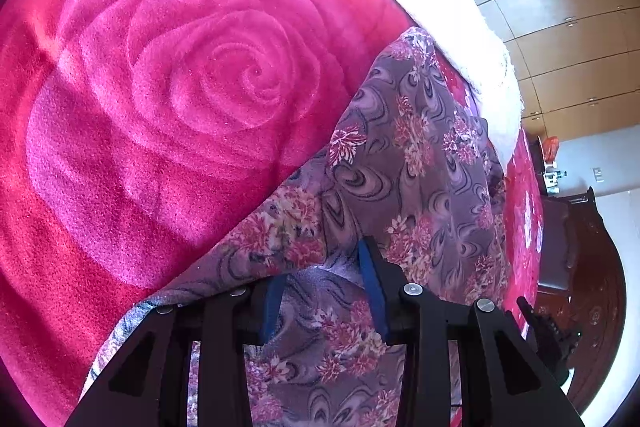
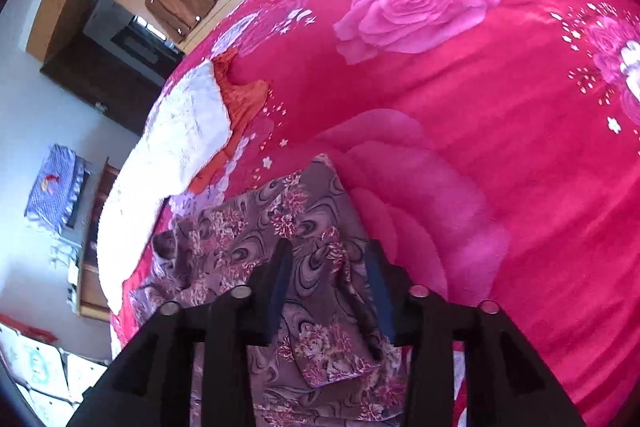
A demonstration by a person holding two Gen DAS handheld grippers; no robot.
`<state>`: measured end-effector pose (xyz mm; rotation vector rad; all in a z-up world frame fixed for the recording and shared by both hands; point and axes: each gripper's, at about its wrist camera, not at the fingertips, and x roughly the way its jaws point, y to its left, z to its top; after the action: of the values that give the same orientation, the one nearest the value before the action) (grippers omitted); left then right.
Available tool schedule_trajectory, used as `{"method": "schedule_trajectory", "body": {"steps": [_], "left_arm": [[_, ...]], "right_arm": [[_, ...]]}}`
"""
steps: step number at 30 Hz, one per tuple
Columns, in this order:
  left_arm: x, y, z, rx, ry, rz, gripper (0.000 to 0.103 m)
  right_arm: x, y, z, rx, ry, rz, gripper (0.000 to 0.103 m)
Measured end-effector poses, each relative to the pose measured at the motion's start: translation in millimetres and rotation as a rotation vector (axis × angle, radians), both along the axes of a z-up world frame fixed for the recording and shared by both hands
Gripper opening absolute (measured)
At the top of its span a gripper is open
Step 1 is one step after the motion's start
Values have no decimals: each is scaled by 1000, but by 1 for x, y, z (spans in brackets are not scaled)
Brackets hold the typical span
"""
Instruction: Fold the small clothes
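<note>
- Floral garment (image 1: 404, 163), mauve with pink flower print, lies on the red rose-print blanket (image 1: 160, 99) covering the bed, near the bed's edge.
- In the right wrist view the garment (image 2: 280, 239) shows creases and a folded-over flap in its lower part; one corner points up toward the large rose.
- Left claw (image 1: 324, 291): jaws partly apart, blue pads on either side of a raised ridge of the garment. Whether the pads press on the cloth cannot be told.
- Right claw (image 2: 330, 287): jaws apart, released. Cloth lies below and between the fingers, with a gap showing at each pad.
- White fleecy cover (image 2: 184, 131) lies on the bed beyond the garment, with an orange cloth (image 2: 244, 95) just beside it.
- Background: wooden wardrobe doors (image 1: 568, 11) with a brown jacket (image 2: 180, 3) hanging on them.
</note>
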<state>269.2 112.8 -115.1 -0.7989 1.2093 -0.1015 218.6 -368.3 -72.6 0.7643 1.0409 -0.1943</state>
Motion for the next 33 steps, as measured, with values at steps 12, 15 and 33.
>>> {"method": "schedule_trajectory", "body": {"steps": [12,15,33], "left_arm": [[4,-2,-1,6,-9,-27,36],[5,-4,0,20,-9,-47,36],[-3,-41,22,121,44,-199,45]], "right_arm": [[-2,3,16,-128,-35,16,3],[-4,-2,-21,-115,156,56,4],[-75,19,6,35,139,140,19]]}}
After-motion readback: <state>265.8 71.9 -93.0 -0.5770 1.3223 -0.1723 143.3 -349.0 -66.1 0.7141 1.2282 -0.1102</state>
